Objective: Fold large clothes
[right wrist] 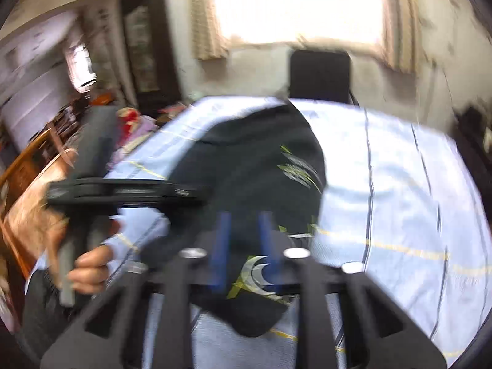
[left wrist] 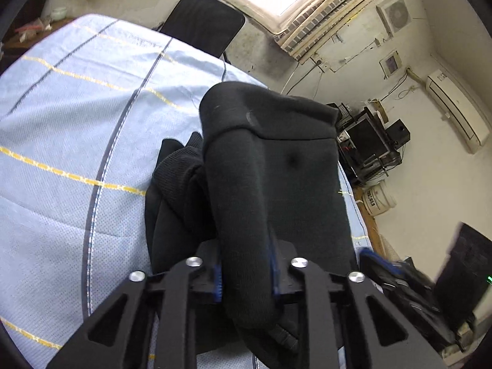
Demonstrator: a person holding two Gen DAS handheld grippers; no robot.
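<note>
A large black sweatshirt (left wrist: 276,160) lies bunched on a table under a light blue cloth (left wrist: 61,129). My left gripper (left wrist: 246,273) is shut on a rolled sleeve of the sweatshirt, with blue pads on both sides of it. In the blurred right wrist view the sweatshirt (right wrist: 252,166) shows a white and yellow print. My right gripper (right wrist: 244,246) is above its near part with the blue fingers (right wrist: 222,246) apart and nothing between them. The left gripper (right wrist: 123,189) and the hand holding it show at the left there.
A black chair (left wrist: 203,21) stands at the table's far side under a bright window. Shelves with equipment (left wrist: 369,144), a white bucket (left wrist: 379,198) and a wall air conditioner (left wrist: 458,104) are to the right. Cluttered wooden furniture (right wrist: 30,166) stands left of the table.
</note>
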